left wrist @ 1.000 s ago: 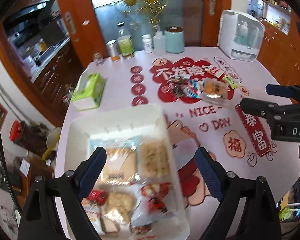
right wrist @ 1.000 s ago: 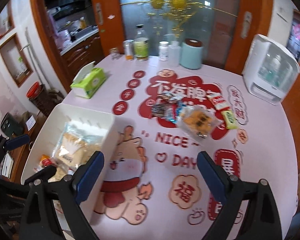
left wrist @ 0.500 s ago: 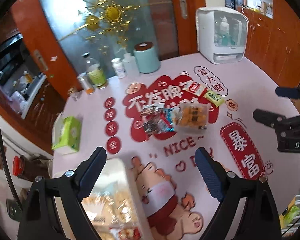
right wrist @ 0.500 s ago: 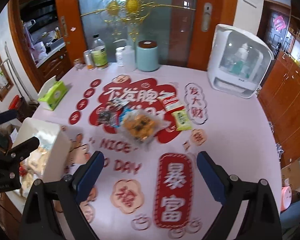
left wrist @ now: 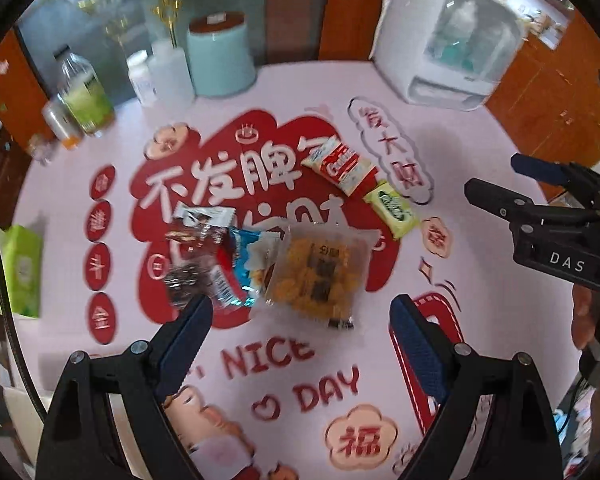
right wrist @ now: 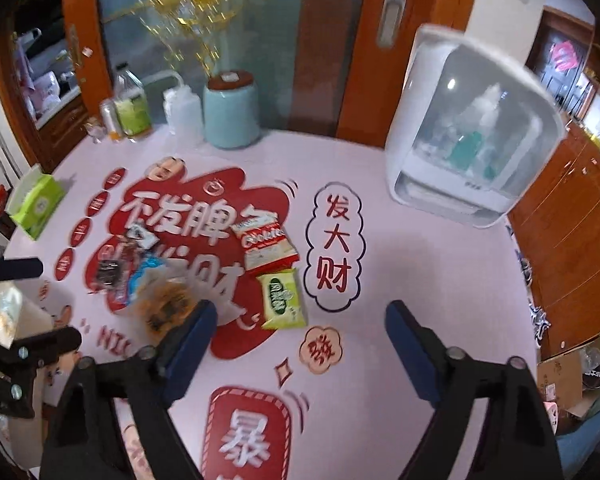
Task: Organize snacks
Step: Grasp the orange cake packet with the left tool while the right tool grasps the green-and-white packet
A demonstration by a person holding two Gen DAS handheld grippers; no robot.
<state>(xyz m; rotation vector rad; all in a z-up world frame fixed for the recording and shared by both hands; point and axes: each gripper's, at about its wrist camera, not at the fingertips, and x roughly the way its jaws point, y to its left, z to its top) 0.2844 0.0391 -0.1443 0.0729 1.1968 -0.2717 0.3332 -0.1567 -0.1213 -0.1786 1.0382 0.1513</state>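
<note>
While R gripper closes empty, bin holds snack pkts.

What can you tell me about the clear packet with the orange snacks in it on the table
The clear packet is a flat, roughly square pouch of see-through, crinkly film, filled with orange-yellow pieces, with dark printed marks across its front. It looks sealed and lies flat on the red print of the tablecloth. Its left edge overlaps a blue wrapper in the loose pile. Neither gripper touches it; in the right wrist view a fingertip hides part of it.
</note>
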